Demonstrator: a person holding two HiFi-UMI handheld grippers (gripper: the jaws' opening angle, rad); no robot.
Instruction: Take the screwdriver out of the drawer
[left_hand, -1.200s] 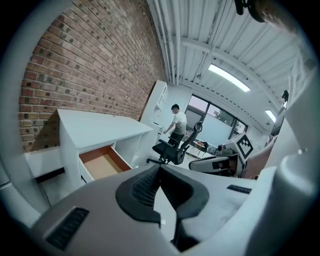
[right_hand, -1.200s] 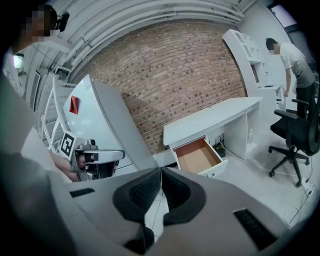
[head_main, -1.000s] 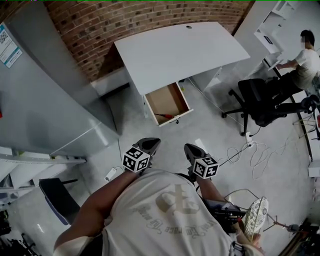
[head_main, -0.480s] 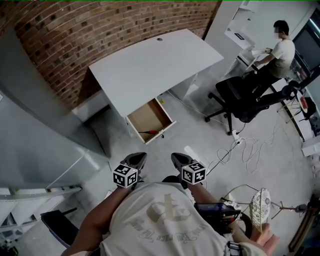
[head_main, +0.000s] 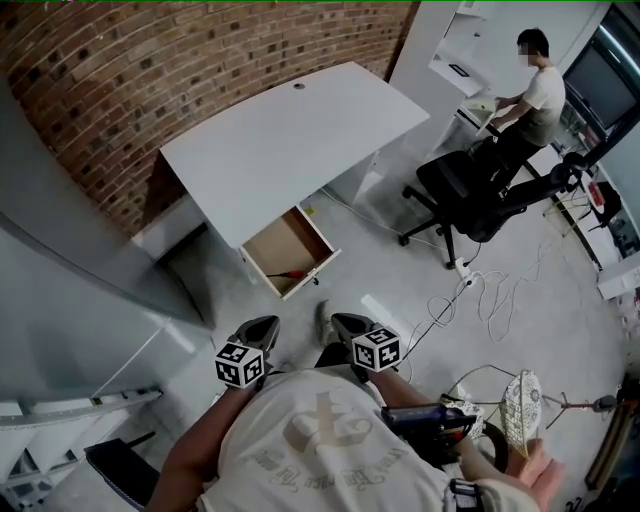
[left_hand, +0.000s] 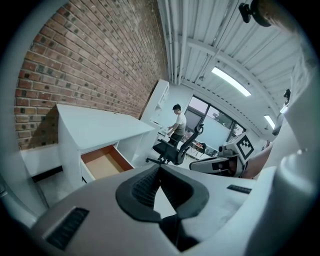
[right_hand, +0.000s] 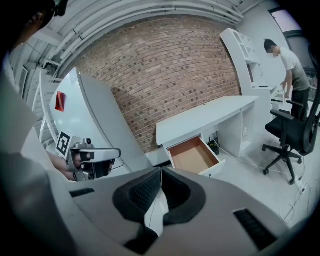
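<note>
The white desk (head_main: 290, 140) stands against the brick wall with its wooden drawer (head_main: 288, 252) pulled out. In the head view a red-handled screwdriver (head_main: 291, 273) lies inside, near the drawer's front panel. My left gripper (head_main: 264, 328) and right gripper (head_main: 338, 322) are held side by side close to my body, well short of the drawer and above the floor. Both are shut with nothing between the jaws. The left gripper view shows the left gripper (left_hand: 160, 168) pointing past the drawer (left_hand: 102, 163). In the right gripper view the right gripper (right_hand: 161, 171) points at the drawer (right_hand: 193, 155). Neither gripper view shows the screwdriver.
A black office chair (head_main: 462, 192) stands right of the desk, and a person (head_main: 531, 88) works at another desk beyond it. Cables and a power strip (head_main: 468, 280) lie on the concrete floor at right. A tall grey cabinet (head_main: 60, 290) fills the left side.
The head view has swung, so the desk and drawer now sit further left and look smaller. Both grippers have dropped lower in the picture, still shut and side by side.
</note>
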